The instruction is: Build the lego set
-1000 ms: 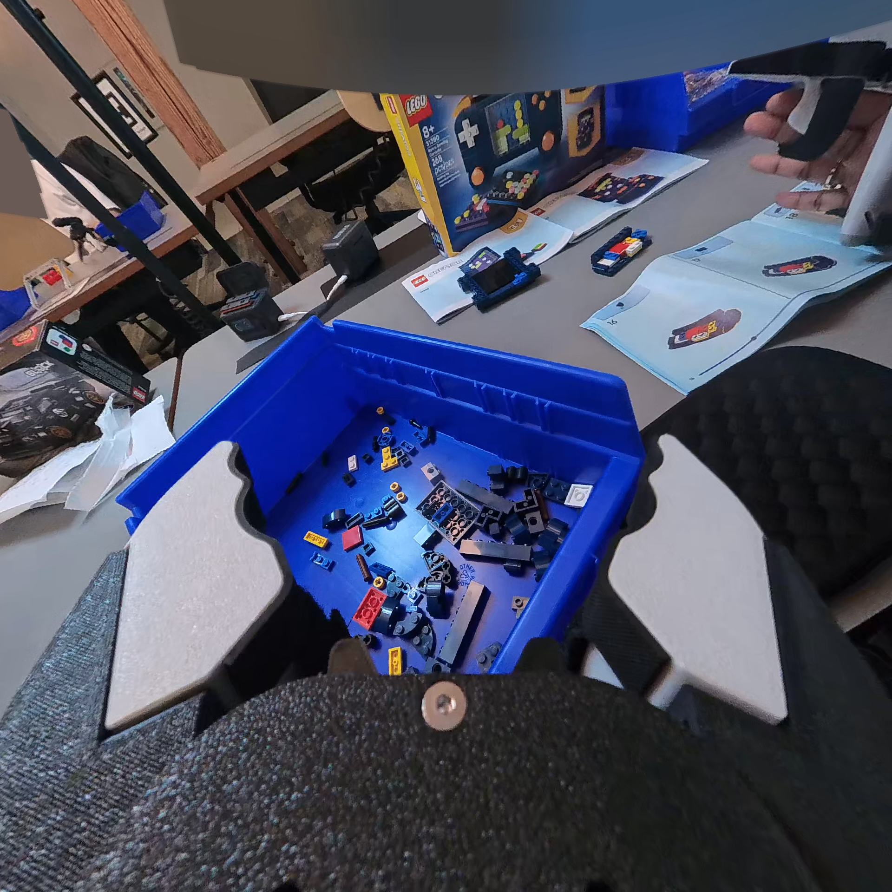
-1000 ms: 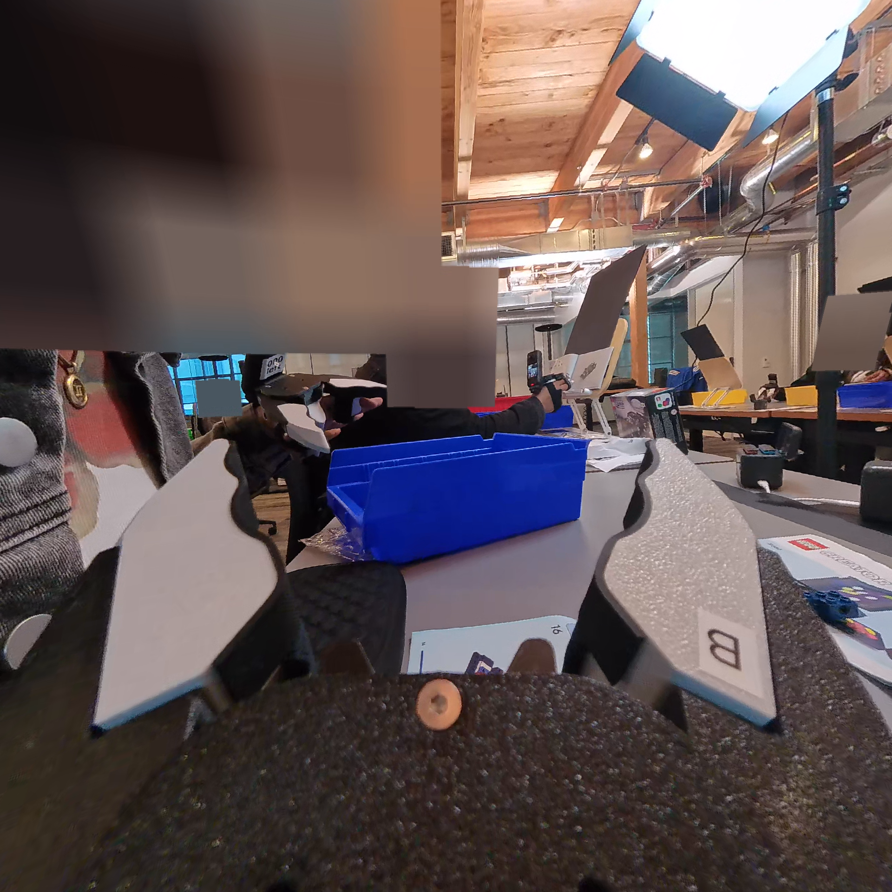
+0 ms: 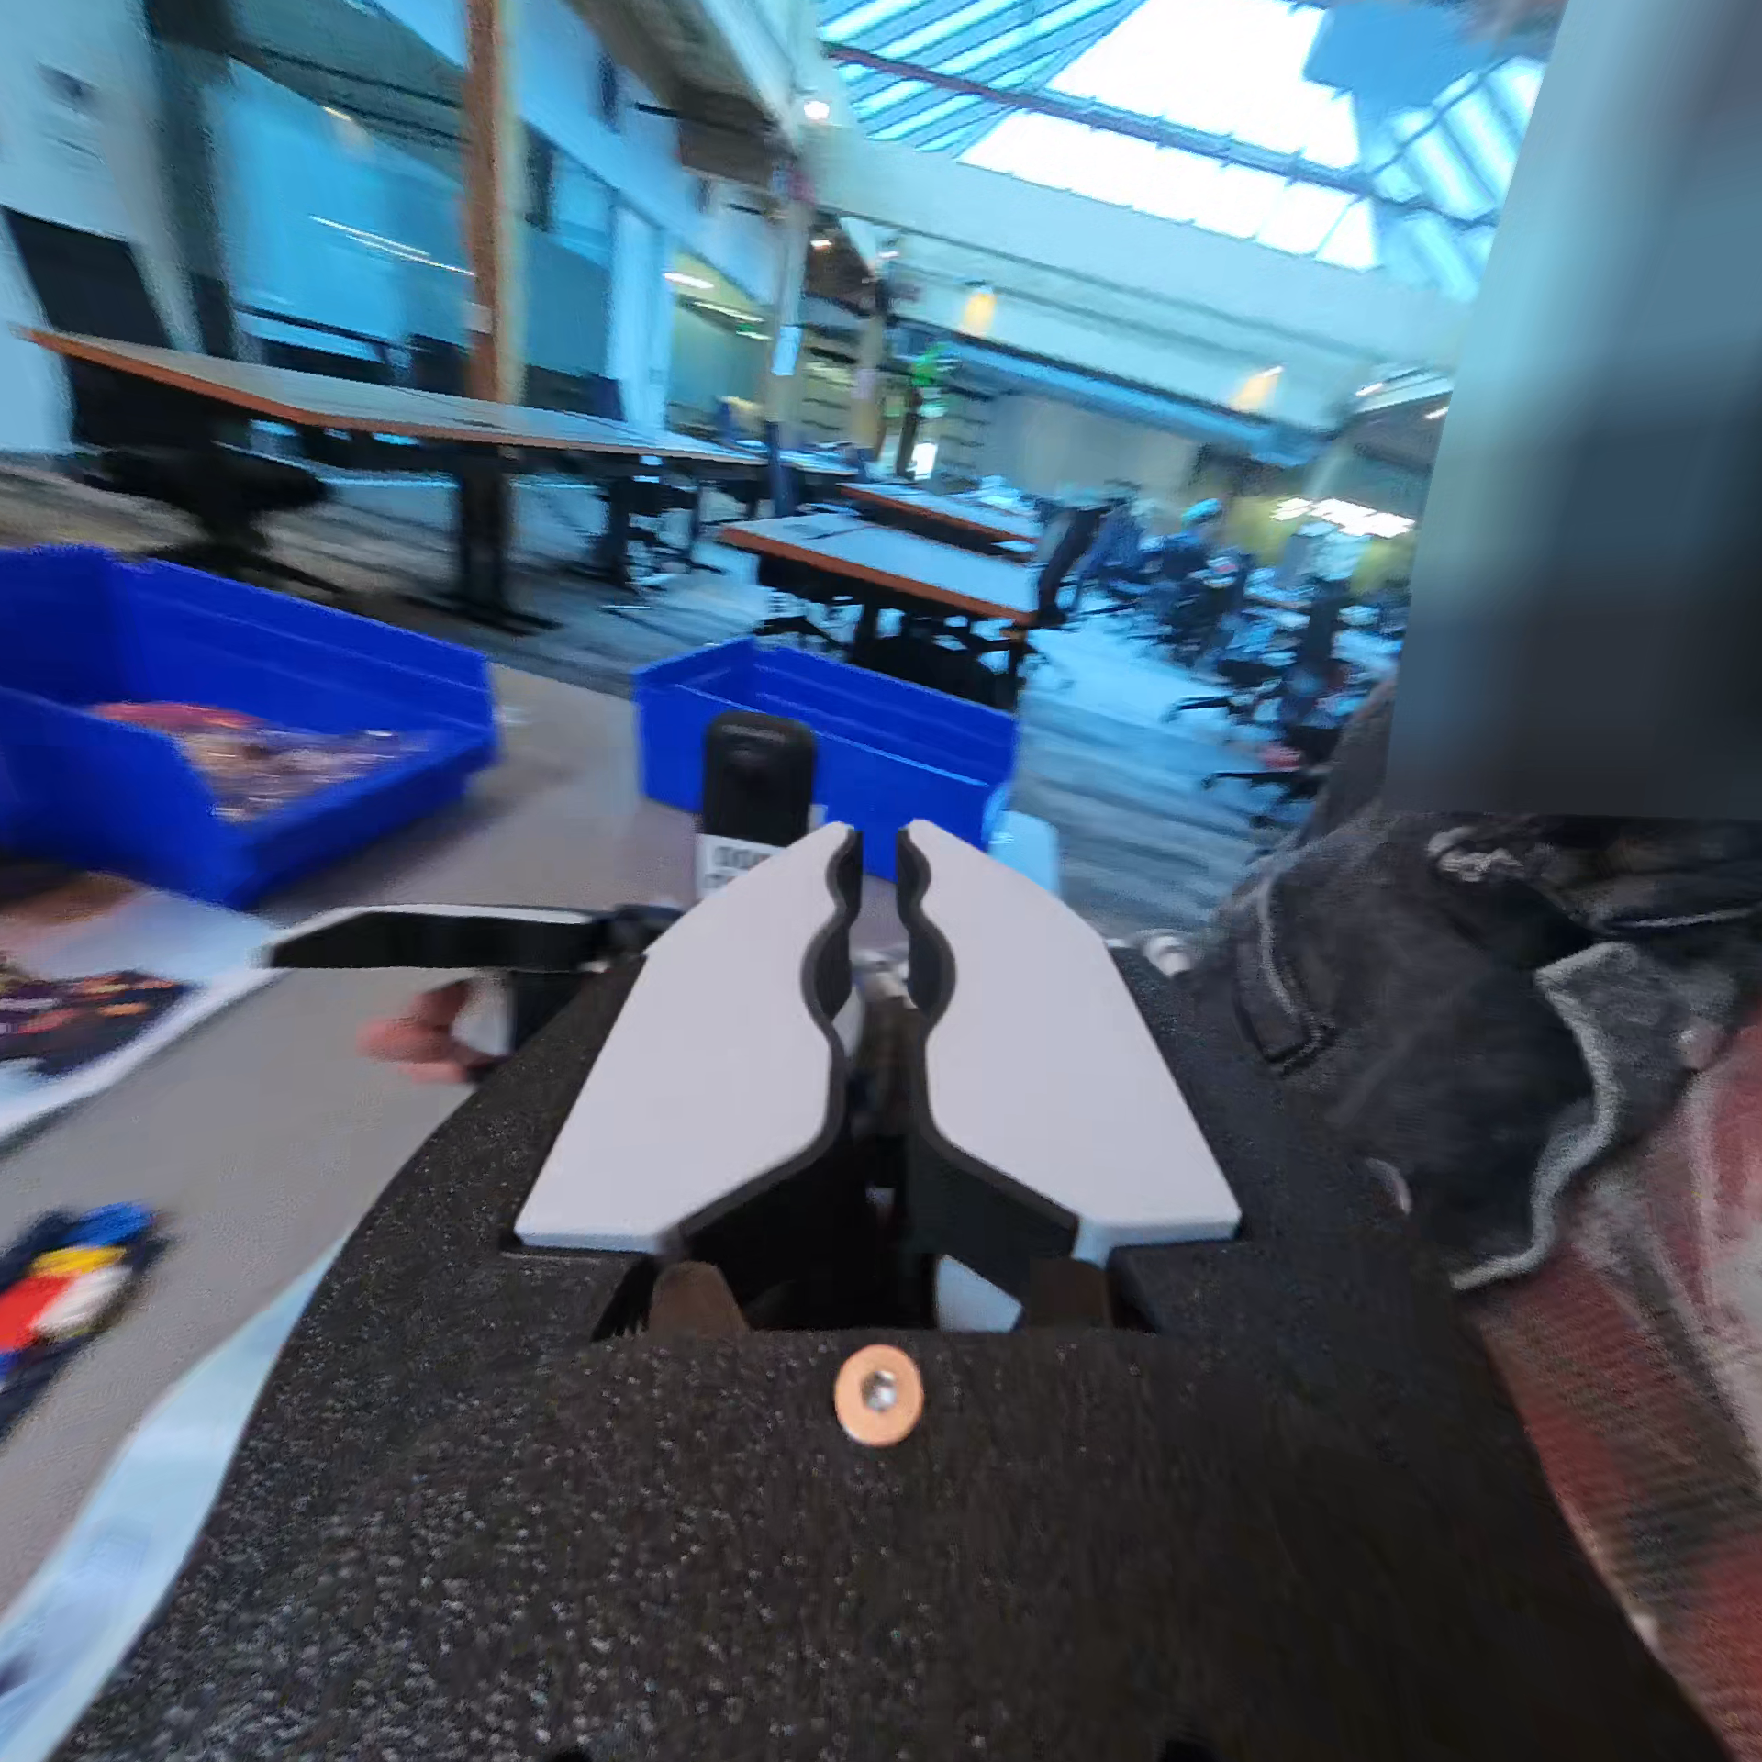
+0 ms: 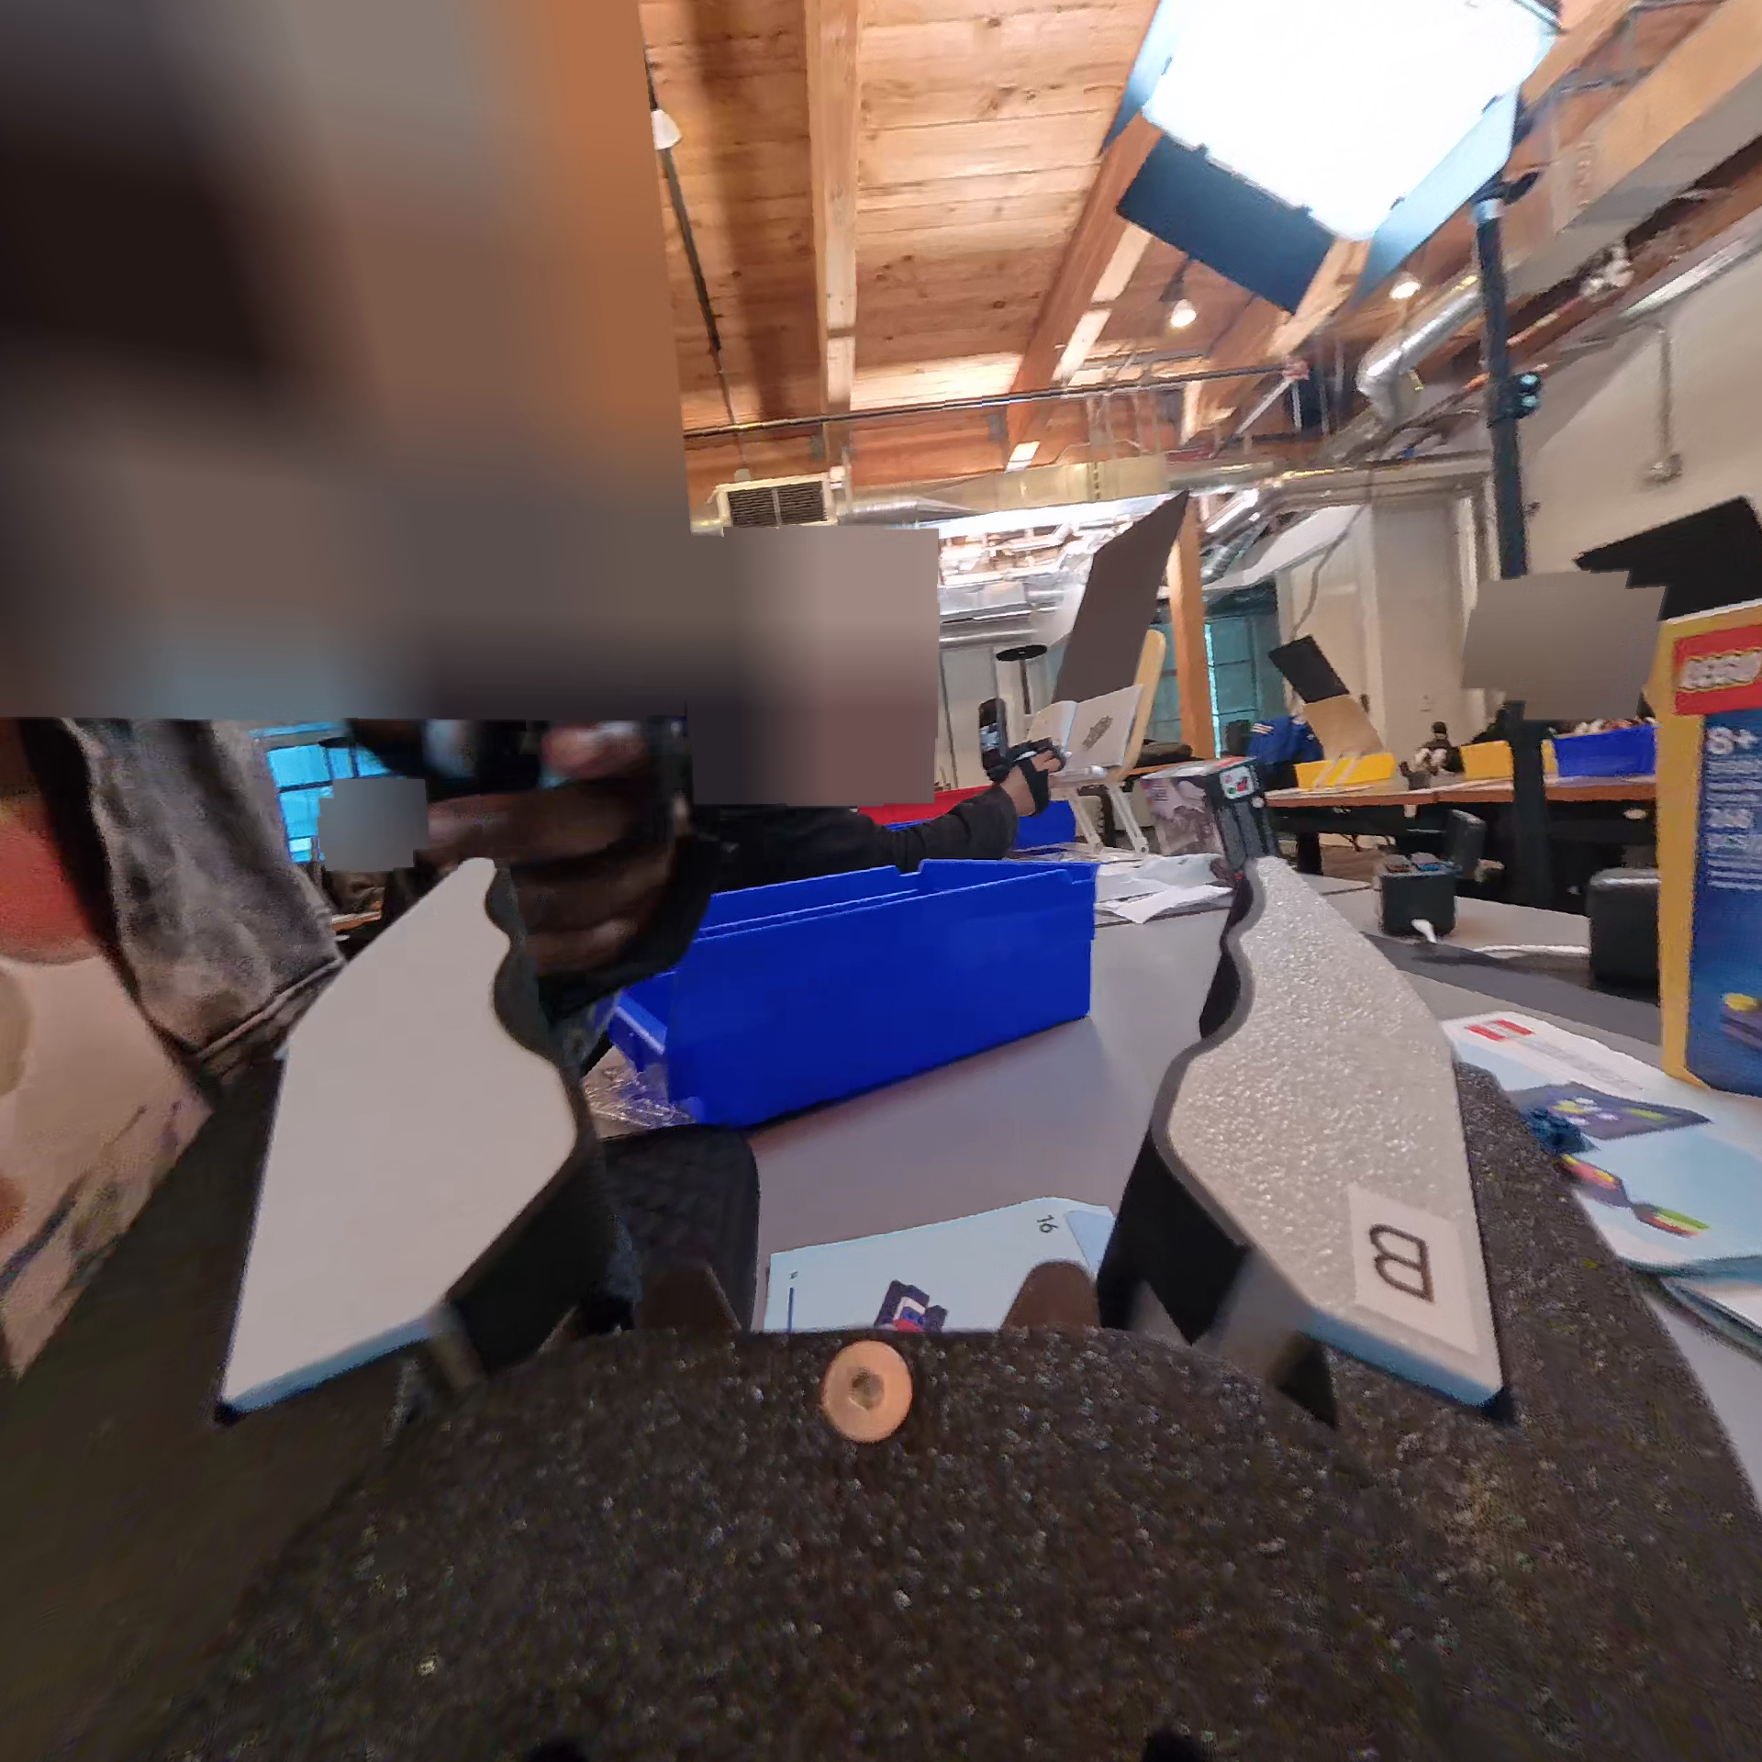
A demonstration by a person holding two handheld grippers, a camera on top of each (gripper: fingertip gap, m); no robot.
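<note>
In the left wrist view my left gripper (image 3: 879,839) is shut to a thin slit, with nothing between the pads. It is held above the grey table (image 3: 381,1096) and points at a blue bin (image 3: 896,753). The view is blurred by motion. Just ahead stand a black upright device (image 3: 758,772) and the black edge of the other gripper's finger (image 3: 429,939), with a hand behind it. In the right wrist view my right gripper (image 4: 868,872) is wide open and empty. It is low over the table (image 4: 1001,1125) and faces a blue bin (image 4: 887,982). A hand (image 4: 572,858) is near its left finger.
A second blue bin (image 3: 238,744) with coloured contents stands at the left. An open booklet (image 3: 86,1001) and a small brick model (image 3: 67,1278) lie near it. In the right wrist view there are a booklet (image 4: 953,1259), more booklets (image 4: 1621,1144) and a toy box (image 4: 1711,858). A person's dark jacket (image 3: 1430,1001) is close on the right.
My left gripper has swung up from over the bin of bricks to face across the room. Its jaws went from wide open to shut on air. My right gripper stayed open and shifted slightly.
</note>
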